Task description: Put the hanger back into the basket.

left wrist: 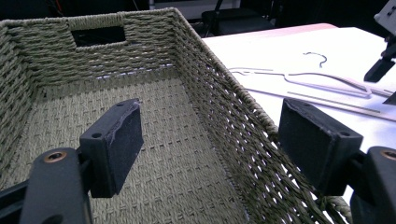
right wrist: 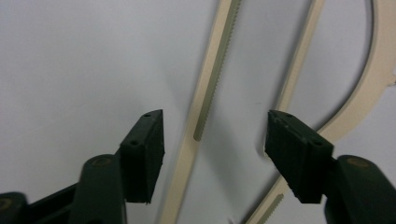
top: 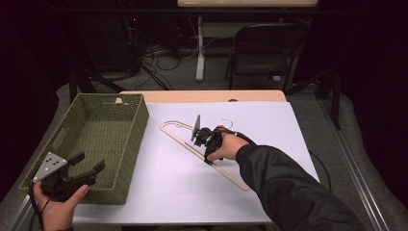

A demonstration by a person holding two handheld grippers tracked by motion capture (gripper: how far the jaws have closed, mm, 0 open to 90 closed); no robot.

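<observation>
Hanger (top: 204,153), pale wood with a thin wire hook, lies flat on the white table (top: 159,187), just right of a woven green basket (top: 132,144). Its bar carries a ribbed strip (seen close in the right gripper view). The right gripper (right wrist: 210,154) straddles that bar, jaws apart, pads not touching. The left gripper (left wrist: 210,144) is wide open over the basket's rim, holding nothing. The hand hides the hanger's middle.

Room: was kept dark, walls lost in shadow.
Floor (top: 183,72): grey carpet, strewn with cables (top: 161,50).
Furniture: a black folding chair (top: 262,48) was set beside a white table leg (top: 200,45).
</observation>
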